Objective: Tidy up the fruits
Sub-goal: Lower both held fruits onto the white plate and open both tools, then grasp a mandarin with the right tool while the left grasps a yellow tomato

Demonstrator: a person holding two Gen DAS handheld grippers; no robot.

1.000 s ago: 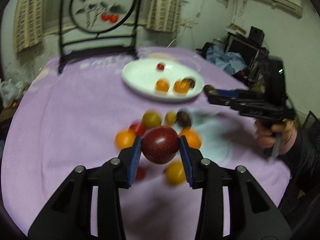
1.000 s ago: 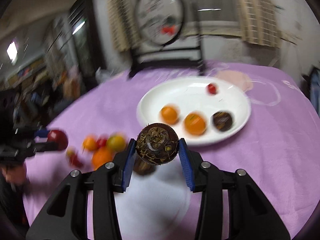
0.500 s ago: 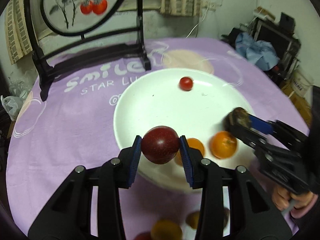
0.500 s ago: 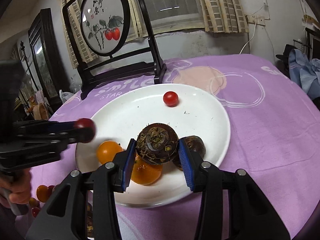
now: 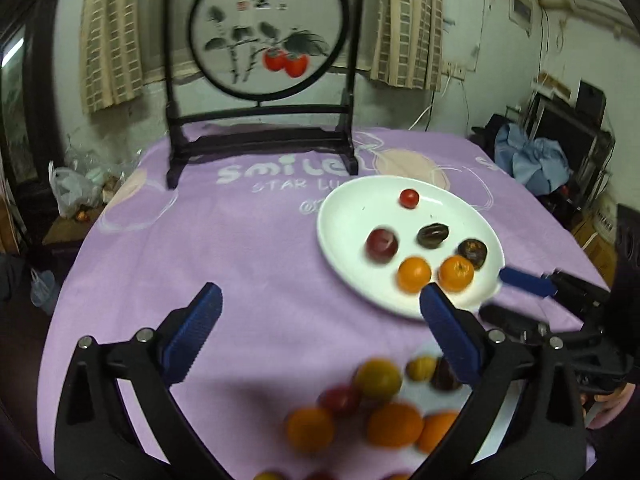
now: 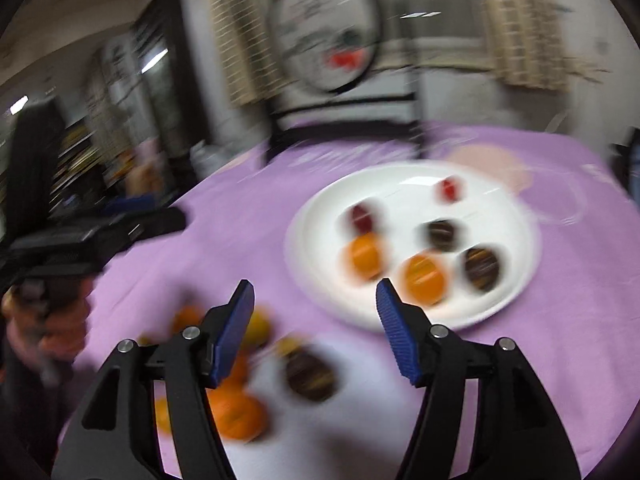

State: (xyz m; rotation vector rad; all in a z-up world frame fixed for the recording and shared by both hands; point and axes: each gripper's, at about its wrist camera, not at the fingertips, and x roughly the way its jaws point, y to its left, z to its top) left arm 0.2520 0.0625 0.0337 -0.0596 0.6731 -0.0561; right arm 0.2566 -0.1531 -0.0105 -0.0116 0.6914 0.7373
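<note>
A white plate [image 5: 352, 216] on the purple cloth holds a dark red fruit [image 5: 381, 245], two dark brown fruits [image 5: 432, 235], two oranges [image 5: 414, 274] and a cherry tomato [image 5: 409, 198]. The plate [image 6: 316, 248] shows blurred in the right wrist view. My left gripper [image 5: 320, 308] is open and empty, near side and left of the plate. My right gripper [image 6: 316, 308] is open and empty, near the plate's front edge; it also shows in the left wrist view [image 5: 516, 288]. A blurred pile of loose fruits [image 5: 372, 412] lies near me; it also shows in the right wrist view [image 6: 240, 384].
A black stand with a round painted screen [image 5: 264, 40] stands at the table's far side. The table edge drops off on the left, with bags [image 5: 72, 192] on the floor. Clutter and a blue cloth [image 5: 532, 160] sit at the right.
Both grippers let go of their fruits onto the plate and opened. Both have pulled back toward the loose pile; the dark red fruit and second brown fruit now lie on the plate.
</note>
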